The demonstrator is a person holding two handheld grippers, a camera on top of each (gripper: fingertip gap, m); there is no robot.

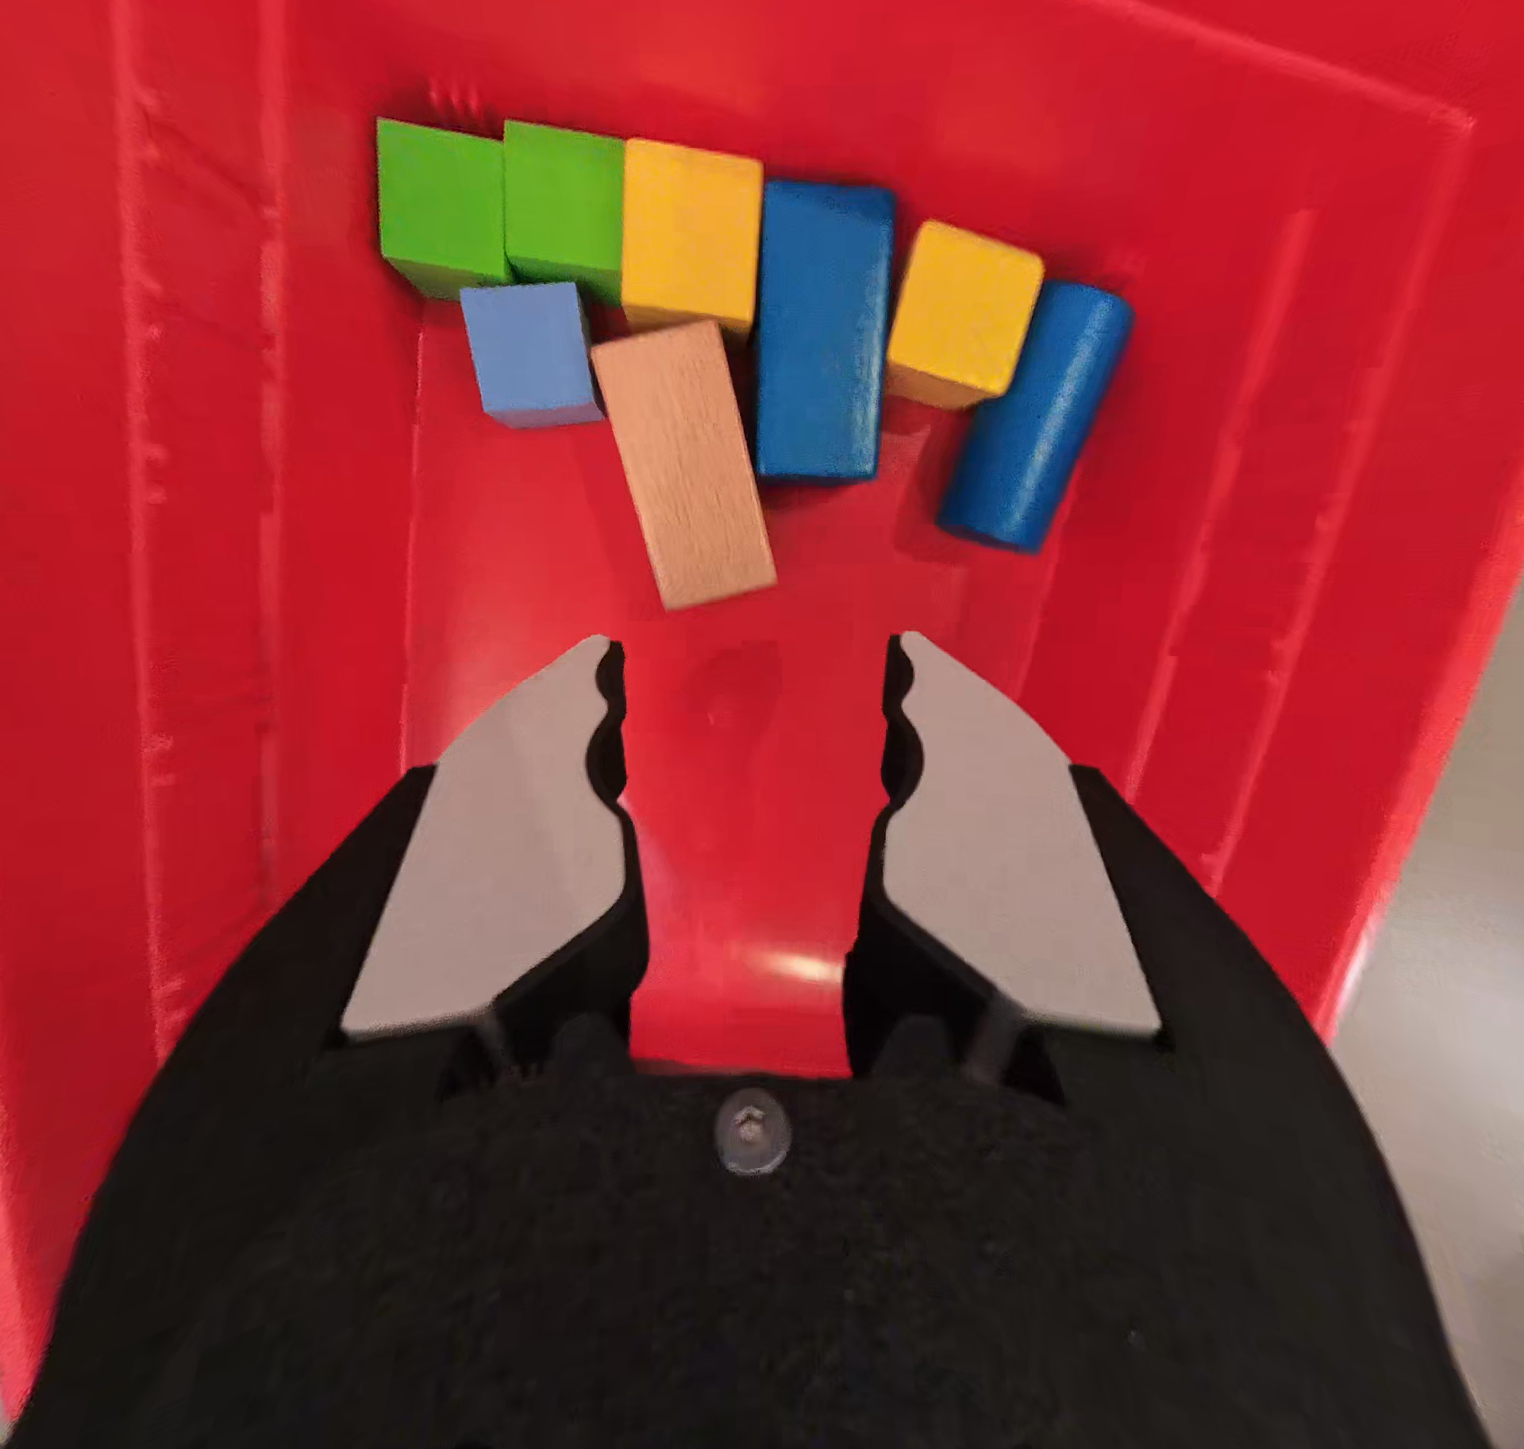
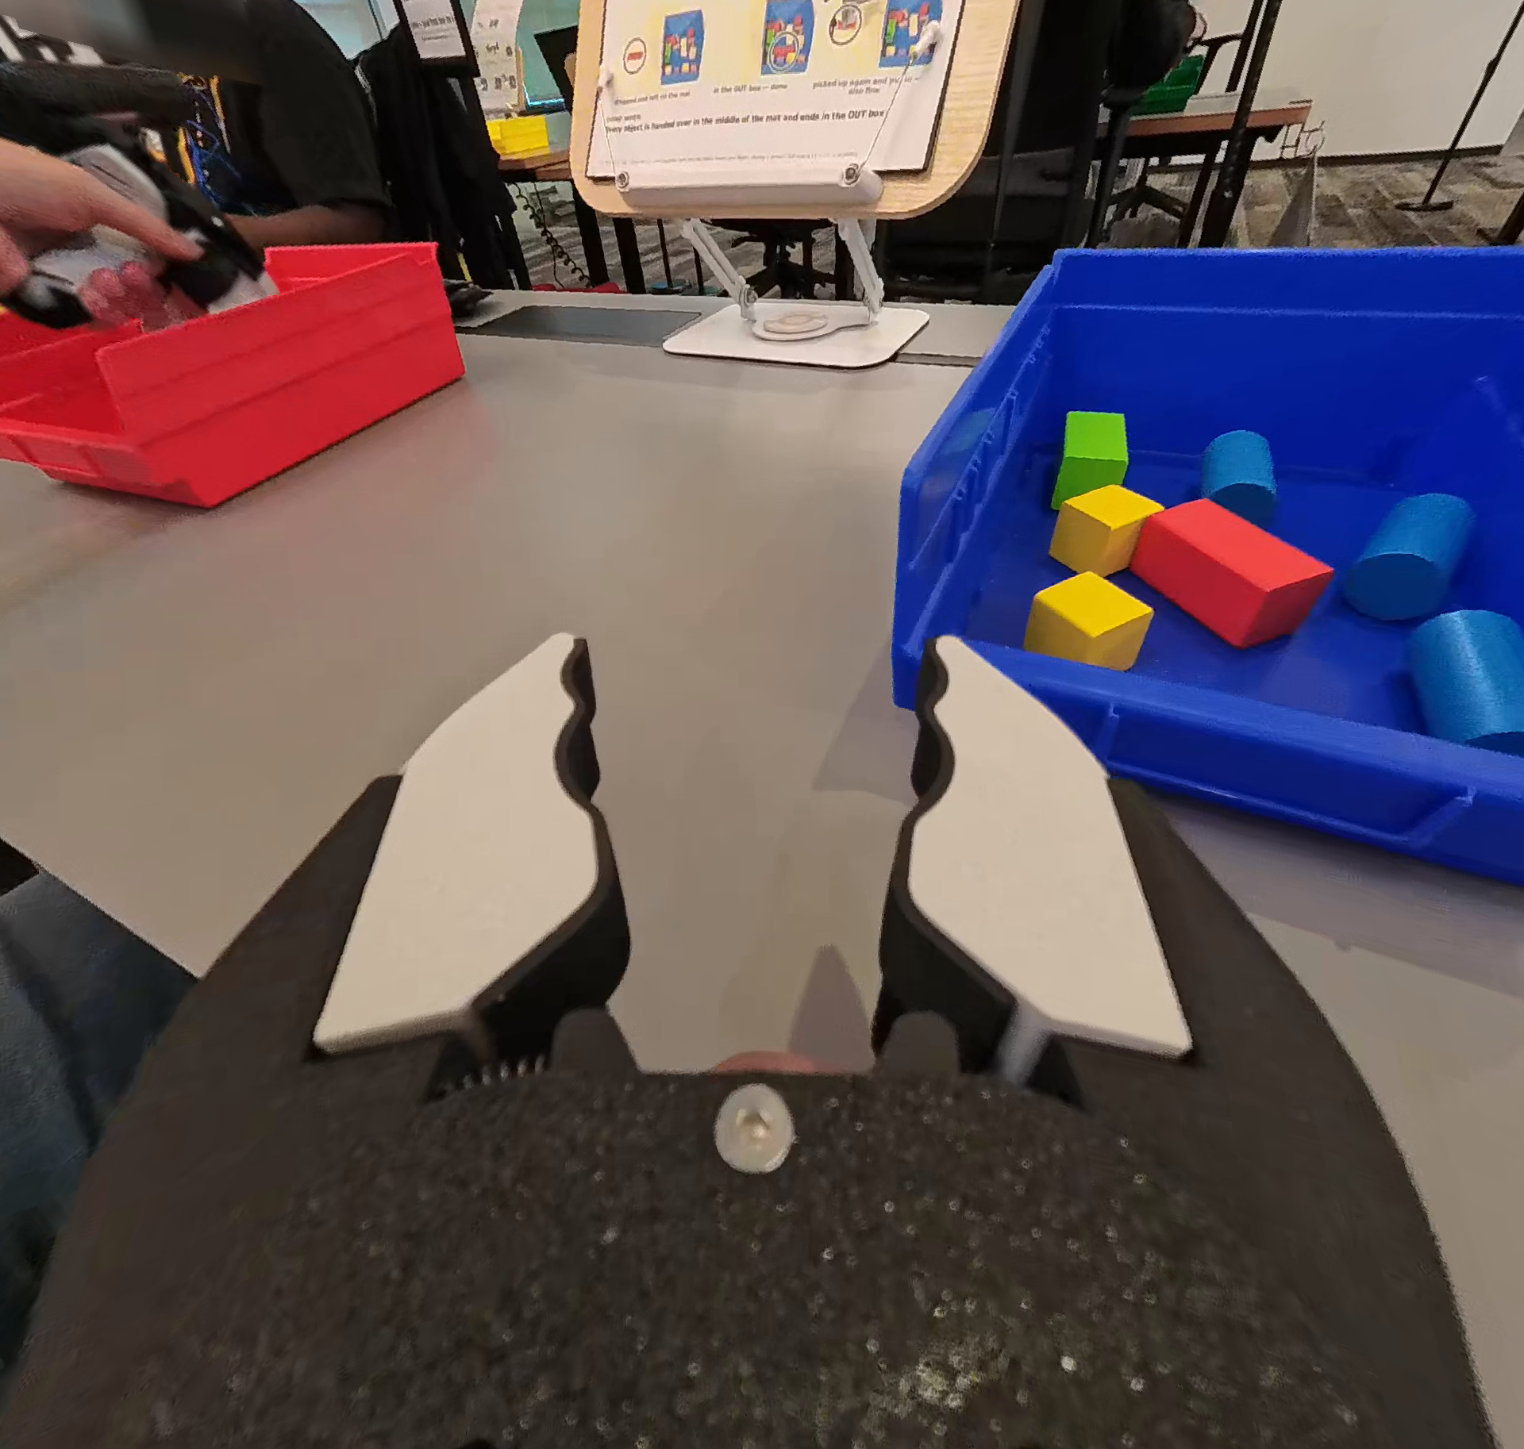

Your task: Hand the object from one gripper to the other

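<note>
the left gripper (image 1: 754,651) hangs empty, jaws apart, over the red plastic bin (image 1: 1237,502). just under it lies the plain flat wooden block (image 1: 683,461): probably light, hard, smooth. pinch its long sides. the right gripper (image 2: 754,651) waits empty, jaws apart, over the grey table (image 2: 618,502).

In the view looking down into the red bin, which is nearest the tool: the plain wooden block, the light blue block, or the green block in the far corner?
1. Plain wooden block: just ahead of the open left tool, near centre.
2. Light blue block: farther in, to the left.
3. Green block: farthest, at the bin's back left corner.
</note>
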